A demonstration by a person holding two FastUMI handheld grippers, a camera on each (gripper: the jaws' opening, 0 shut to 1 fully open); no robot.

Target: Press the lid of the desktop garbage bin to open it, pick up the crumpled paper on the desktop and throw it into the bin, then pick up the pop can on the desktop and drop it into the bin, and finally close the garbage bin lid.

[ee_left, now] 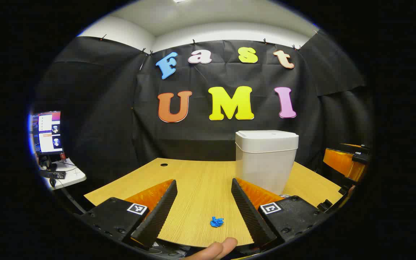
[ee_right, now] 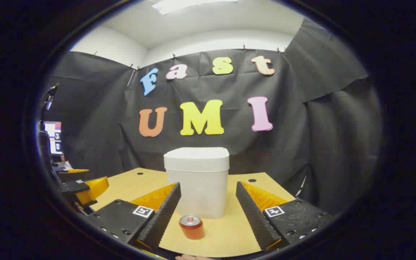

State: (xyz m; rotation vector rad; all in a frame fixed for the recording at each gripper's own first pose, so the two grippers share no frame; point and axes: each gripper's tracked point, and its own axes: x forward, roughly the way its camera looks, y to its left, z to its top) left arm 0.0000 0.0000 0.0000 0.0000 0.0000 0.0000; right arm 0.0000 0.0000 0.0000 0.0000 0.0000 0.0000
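Now both grippers, left gripper (ee_left: 203, 207) and right gripper (ee_right: 208, 213), wide apart, nothing held; wooden desktop (ee_left: 200, 180), black-draped booth.

bin (ee_right: 196, 187) on table (ee_right: 229, 234), pop can (ee_right: 191, 227) before it, crumpled paper (ee_left: 216, 221) left of bin

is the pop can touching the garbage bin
Apart. The right gripper view shows bare desktop between the pop can and the garbage bin.

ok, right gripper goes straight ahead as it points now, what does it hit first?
Probably the can: it stands upright on the desk, roughly centred between the open fingers of the right gripper. The closed bin is right behind it. If the line passes over the can, it meets the bin; depth is unclear.
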